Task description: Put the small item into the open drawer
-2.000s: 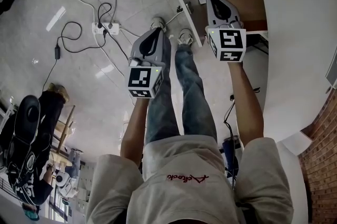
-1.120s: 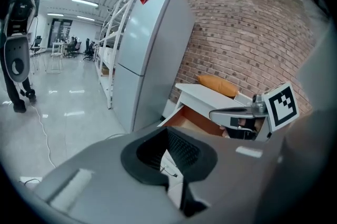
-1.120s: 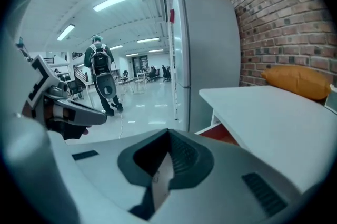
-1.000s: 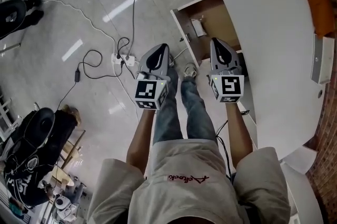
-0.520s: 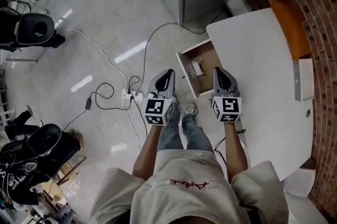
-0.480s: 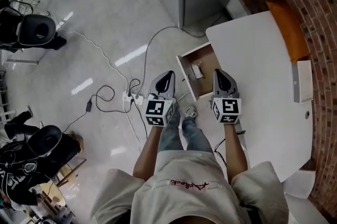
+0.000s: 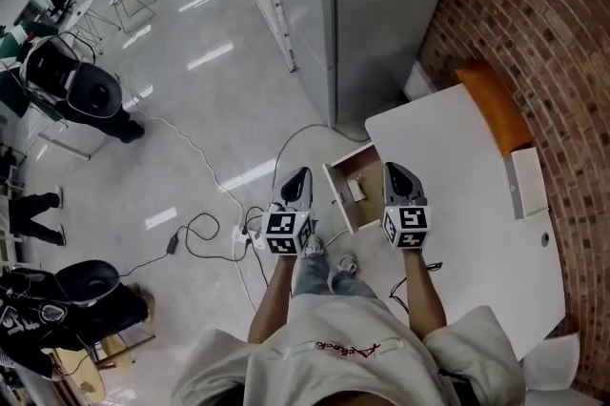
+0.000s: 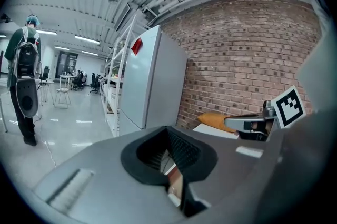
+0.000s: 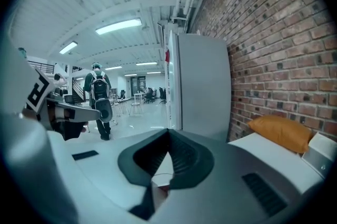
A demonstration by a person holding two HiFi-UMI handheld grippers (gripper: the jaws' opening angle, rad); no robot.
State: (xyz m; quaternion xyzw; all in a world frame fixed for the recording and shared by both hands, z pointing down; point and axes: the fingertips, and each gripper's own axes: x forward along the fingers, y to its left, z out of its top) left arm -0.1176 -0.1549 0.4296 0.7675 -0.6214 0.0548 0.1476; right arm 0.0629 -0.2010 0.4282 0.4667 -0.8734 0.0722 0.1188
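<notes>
In the head view the open wooden drawer (image 7: 335, 196) juts out from under the white table (image 7: 467, 204), far below both grippers. A small white item (image 7: 356, 190) lies inside it. My left gripper (image 7: 298, 176) hangs over the floor to the drawer's left, and my right gripper (image 7: 396, 172) hangs over the table edge to its right. Both are level, side by side, shut and holding nothing. The left gripper view shows its jaws (image 8: 169, 153) closed and the right gripper (image 8: 253, 124) alongside. In the right gripper view the jaws (image 9: 166, 159) are also closed.
A tall grey cabinet (image 7: 372, 4) stands beyond the table against a brick wall (image 7: 543, 23). An orange cushion (image 7: 492, 105) and a white box (image 7: 529, 183) lie on the table. Cables and a power strip (image 7: 250, 234) lie on the floor. A person with a backpack (image 9: 99, 97) stands further off.
The right gripper has come out of the drawer, and both grippers and the head have risen far above it. The white item stays in the drawer.
</notes>
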